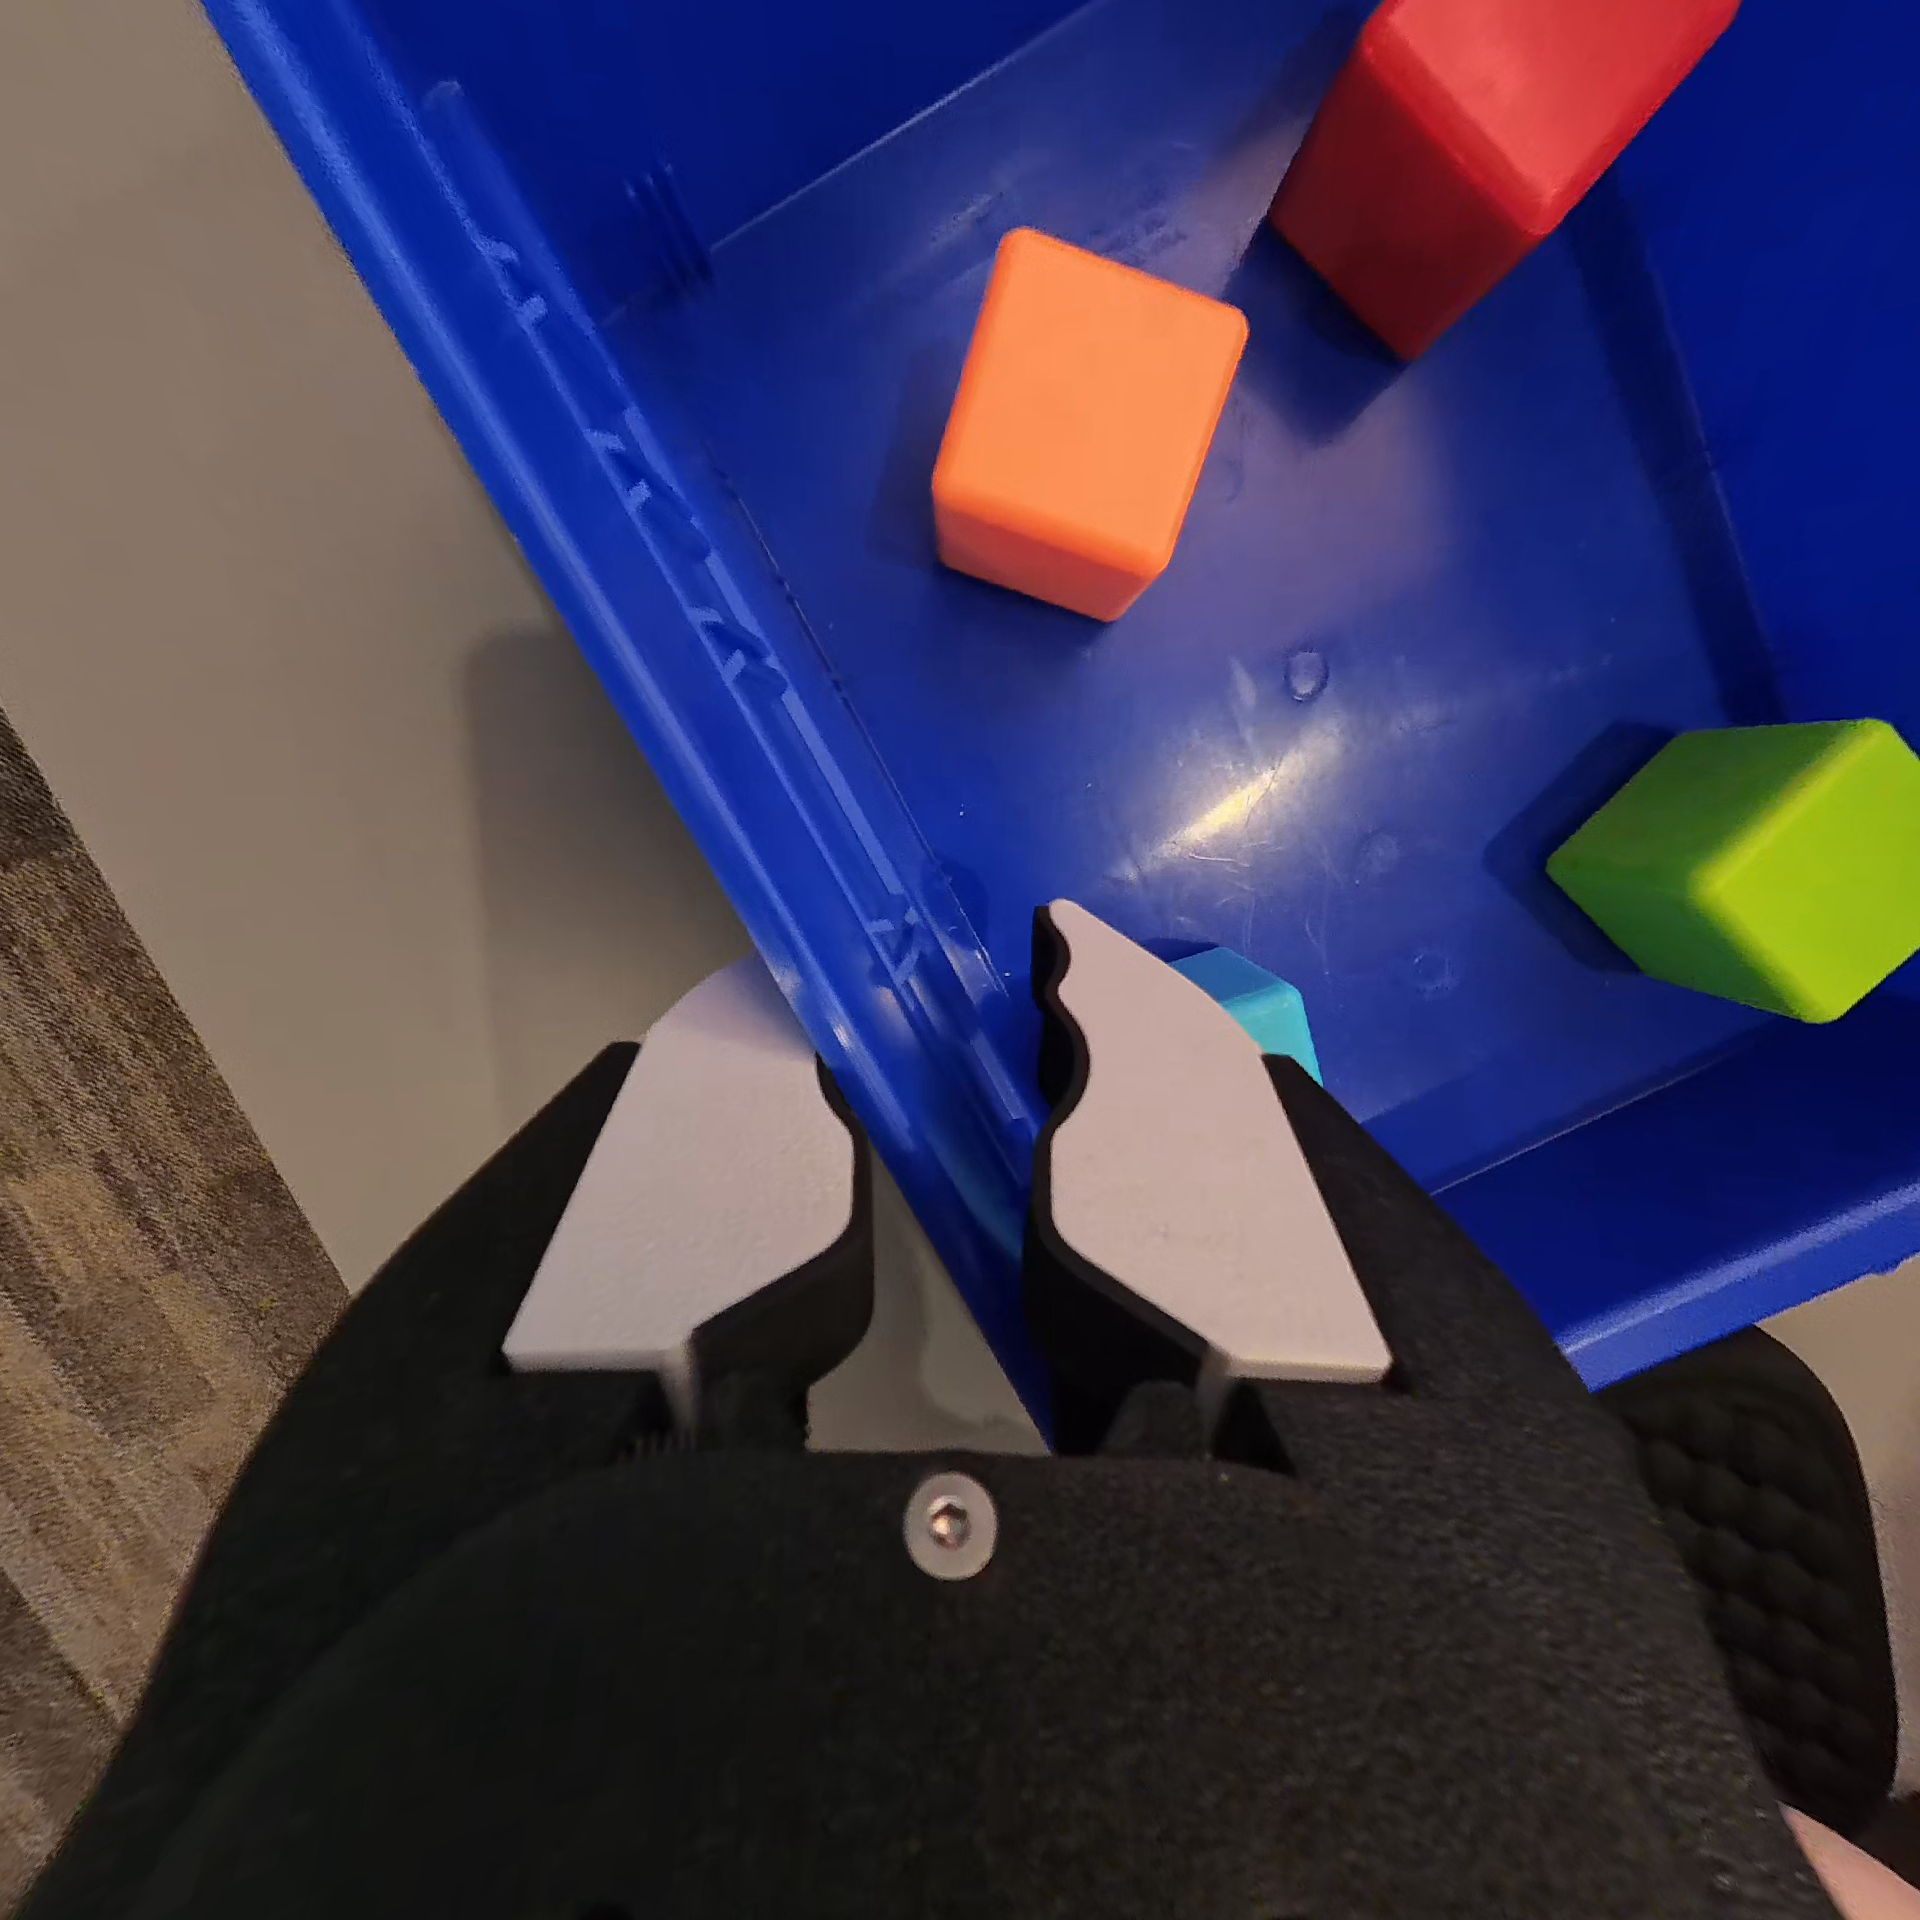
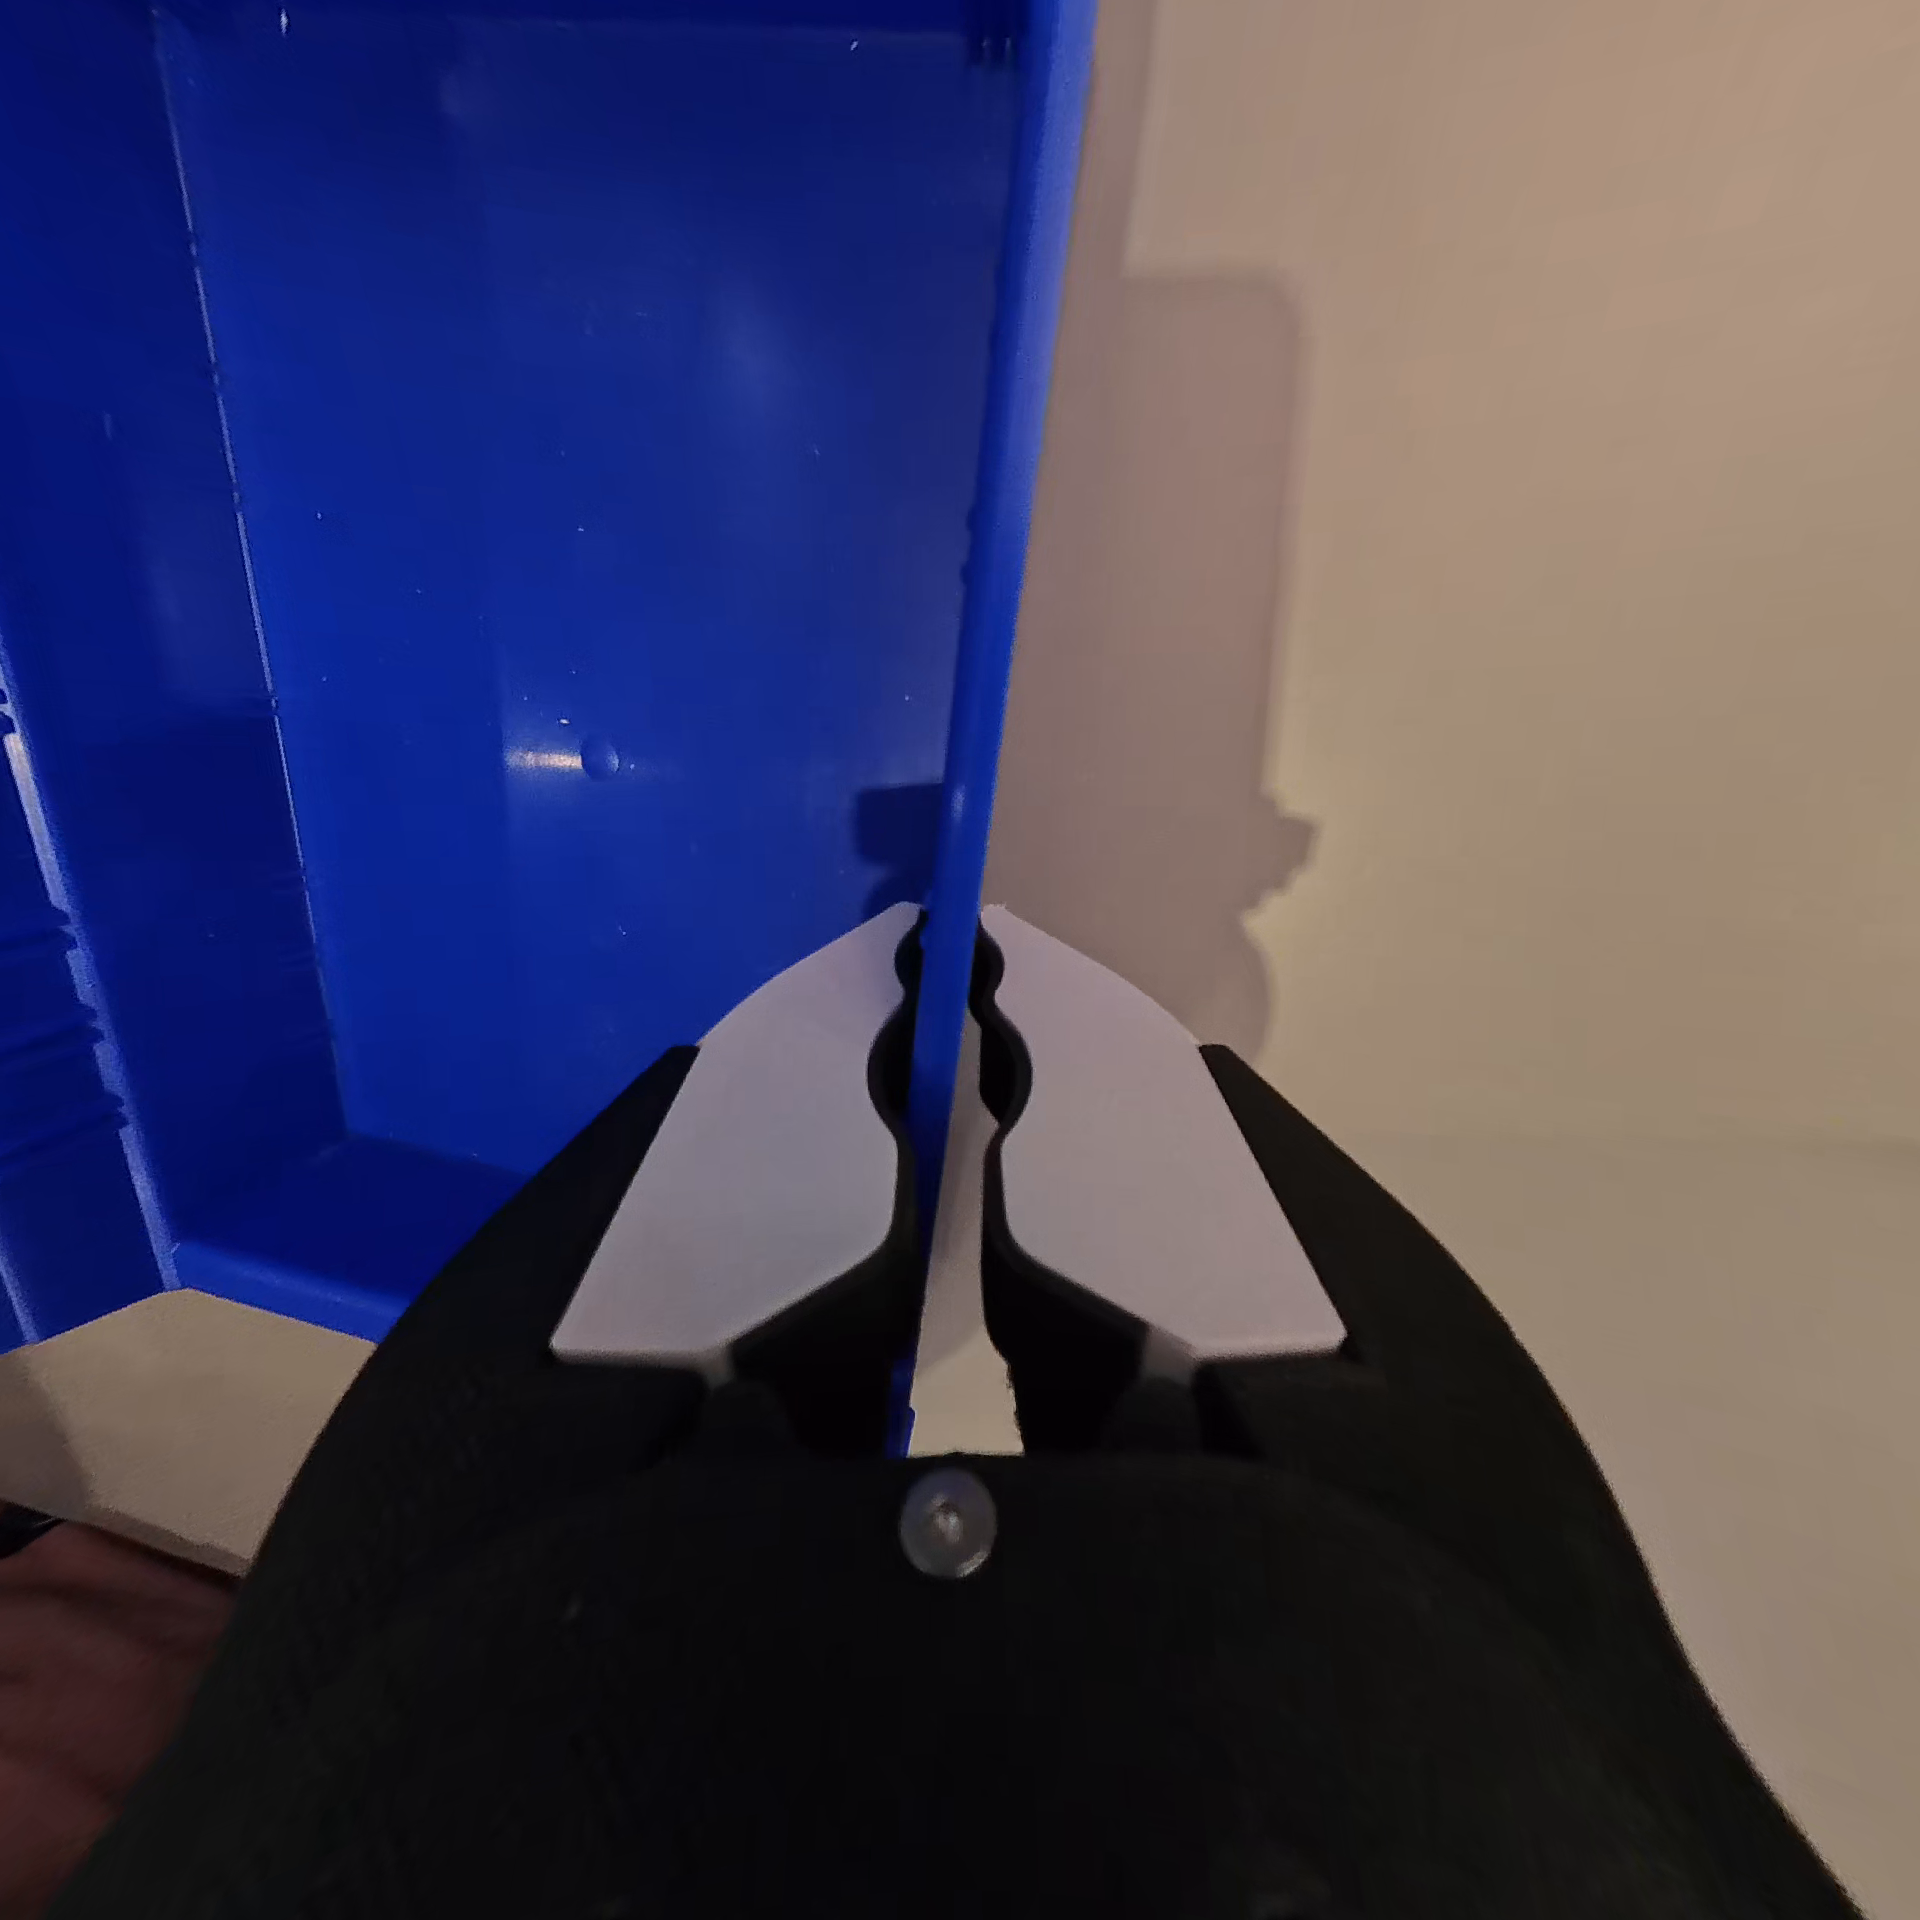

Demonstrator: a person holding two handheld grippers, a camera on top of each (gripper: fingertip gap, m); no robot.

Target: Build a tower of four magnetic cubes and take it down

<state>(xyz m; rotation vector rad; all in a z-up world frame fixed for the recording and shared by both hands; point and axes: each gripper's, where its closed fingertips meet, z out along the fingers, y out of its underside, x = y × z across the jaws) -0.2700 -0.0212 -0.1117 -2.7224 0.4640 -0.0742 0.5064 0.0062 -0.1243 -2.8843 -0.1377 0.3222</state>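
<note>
A blue plastic bin (image 1: pixel 644 540) sits on a pale table. In it, apart from each other, are an orange cube (image 1: pixel 1081 426), a red cube (image 1: pixel 1475 156), a green cube (image 1: pixel 1756 862) and a light blue cube (image 1: pixel 1257 1008), which is partly hidden behind my finger. My left gripper (image 1: pixel 904 940) straddles the bin's wall, one finger outside and one inside, closed against the rim. In the right wrist view my right gripper (image 2: pixel 951 912) is shut on another wall of the bin (image 2: pixel 997 520). No cubes show in that view.
The pale table (image 1: pixel 260 520) lies outside the bin, with grey carpet (image 1: pixel 83 1143) below its edge. More table (image 2: pixel 1558 623) lies to the right of the bin in the right wrist view. A hand (image 2: pixel 83 1662) shows at the lower left. Spacing between my two grippers at the tips: around 80 cm.
</note>
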